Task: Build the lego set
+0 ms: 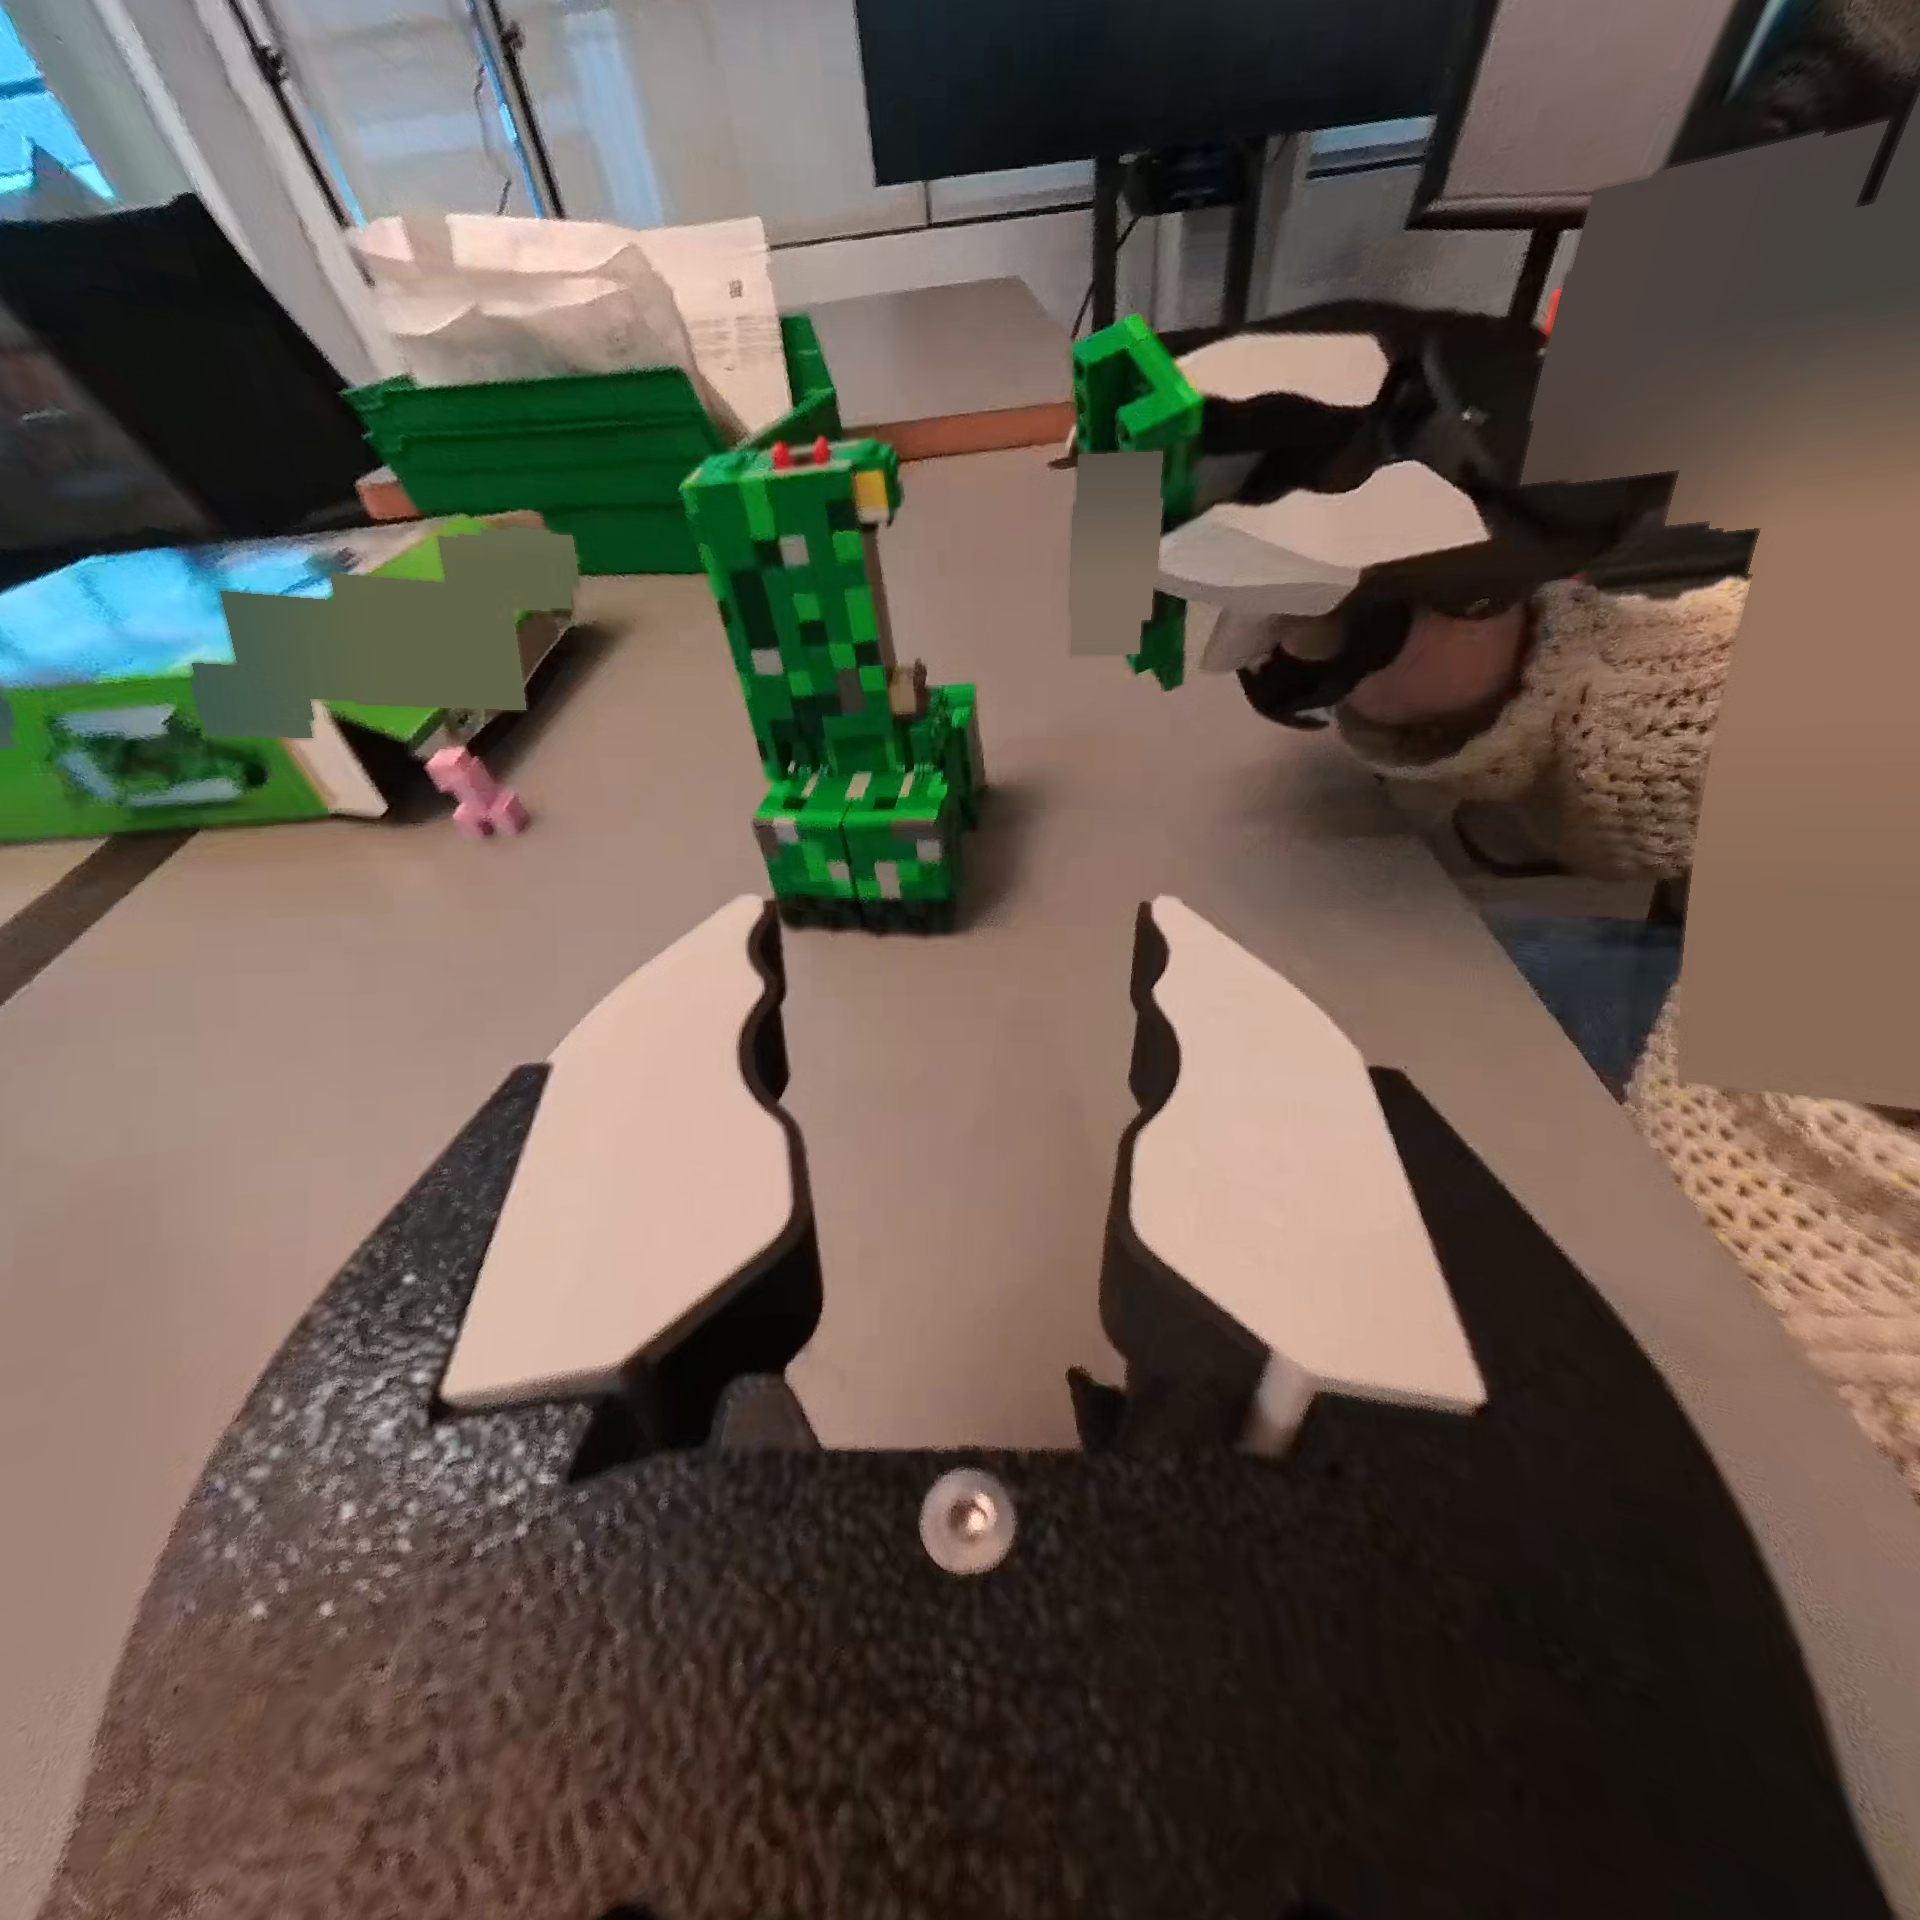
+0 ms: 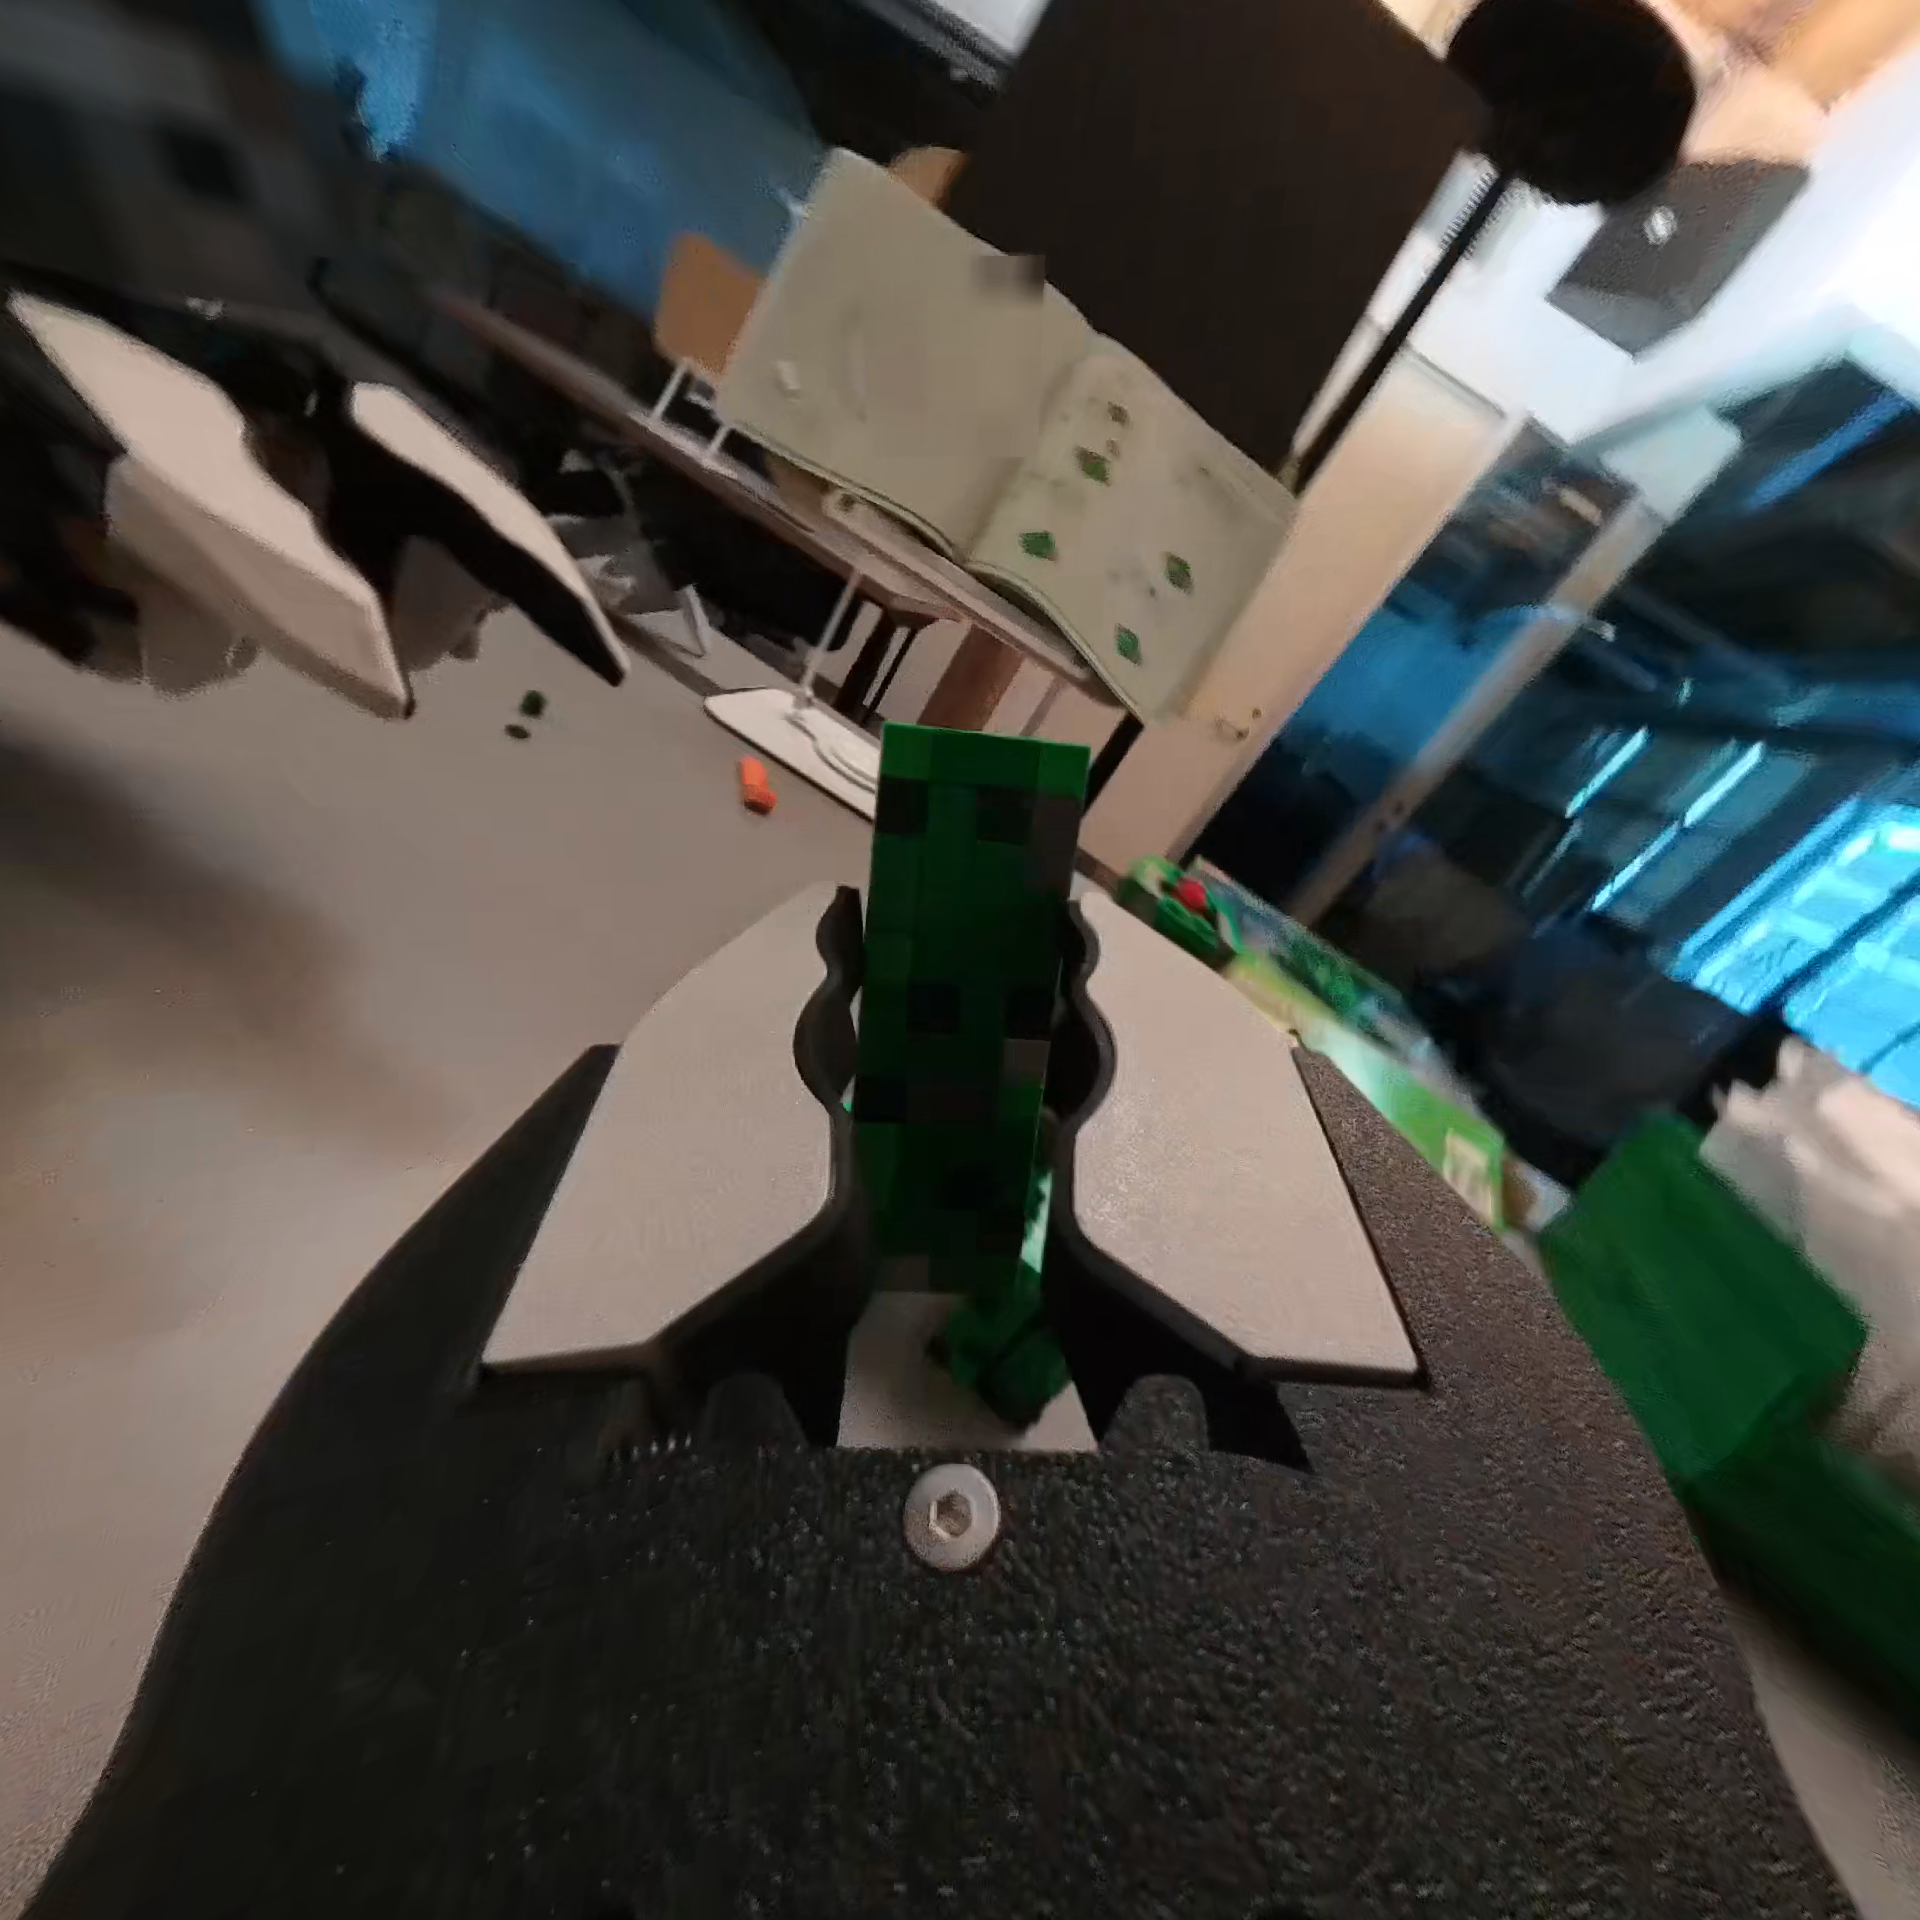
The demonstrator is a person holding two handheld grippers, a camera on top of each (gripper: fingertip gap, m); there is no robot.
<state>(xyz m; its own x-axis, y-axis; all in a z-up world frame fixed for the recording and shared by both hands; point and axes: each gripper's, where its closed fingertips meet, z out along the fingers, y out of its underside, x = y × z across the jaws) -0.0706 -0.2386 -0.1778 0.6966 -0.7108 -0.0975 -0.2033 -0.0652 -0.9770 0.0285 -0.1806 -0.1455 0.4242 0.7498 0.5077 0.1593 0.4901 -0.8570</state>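
A tall green pixel-patterned lego figure (image 1: 821, 665) stands upright on the grey table (image 1: 312, 1039), just ahead of my left gripper (image 1: 961, 935). The left gripper is open and empty, low over the table. My right gripper (image 2: 961, 914) is shut on a long green pixel-patterned lego panel (image 2: 966, 987) that sticks out past its fingertips. In the left wrist view the right gripper (image 1: 1184, 468) holds this panel (image 1: 1127, 405) in the air, up and to the right of the figure. The left gripper also shows in the right wrist view (image 2: 504, 675), open.
A lego box (image 1: 135, 727), green trays (image 1: 540, 468) with white paper bags (image 1: 520, 301) and a small pink lego pig (image 1: 480, 798) sit at the left. An open instruction booklet on a stand (image 2: 1039, 468), an orange piece (image 2: 758, 798) and small green pieces (image 2: 532, 704) lie beyond. A knitted sleeve (image 1: 1558, 727) is at the right.
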